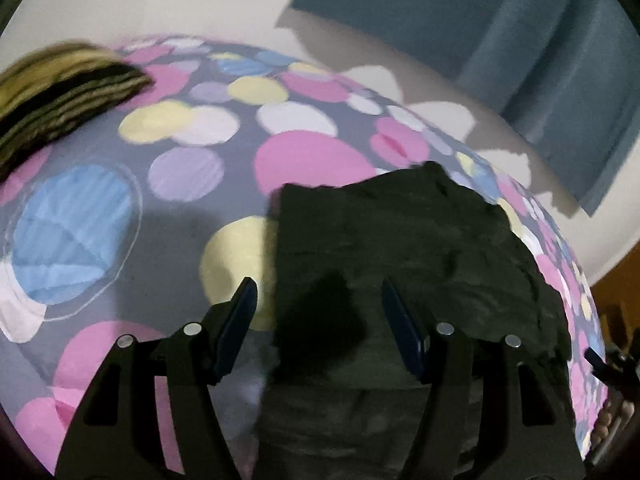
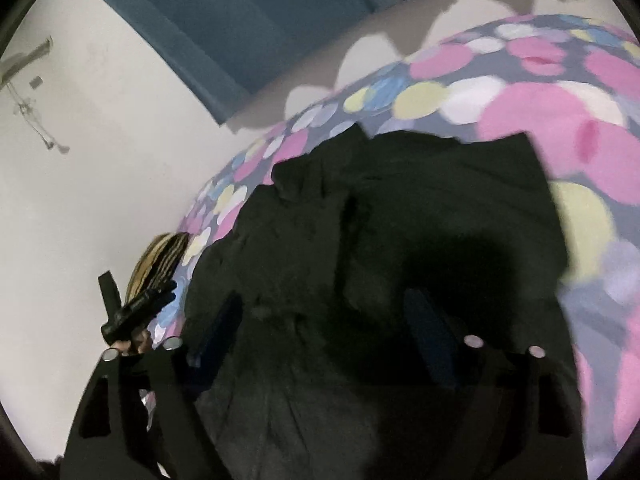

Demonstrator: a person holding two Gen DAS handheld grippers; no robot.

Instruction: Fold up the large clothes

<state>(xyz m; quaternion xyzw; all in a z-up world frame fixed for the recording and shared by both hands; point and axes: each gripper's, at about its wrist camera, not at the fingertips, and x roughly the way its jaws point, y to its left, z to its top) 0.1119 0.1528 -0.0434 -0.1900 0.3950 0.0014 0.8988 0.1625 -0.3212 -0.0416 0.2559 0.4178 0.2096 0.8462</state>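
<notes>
Garment (image 1: 400, 248) under L gripper (image 1: 318, 300)

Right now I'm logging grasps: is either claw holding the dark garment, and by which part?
Nothing is held. The left claw and right claw both stand open above the dark green garment.

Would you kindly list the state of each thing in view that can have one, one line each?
Dark garment: lying on the bed, rumpled, apparently partly folded.
Left gripper: open, over the garment's near edge, holding nothing.
Right gripper: open, over the garment, holding nothing.
Striped cloth: folded, lying apart on the bedsheet.
Dotted bedsheet: spread over the bed.
Blue curtain: hanging.
</notes>
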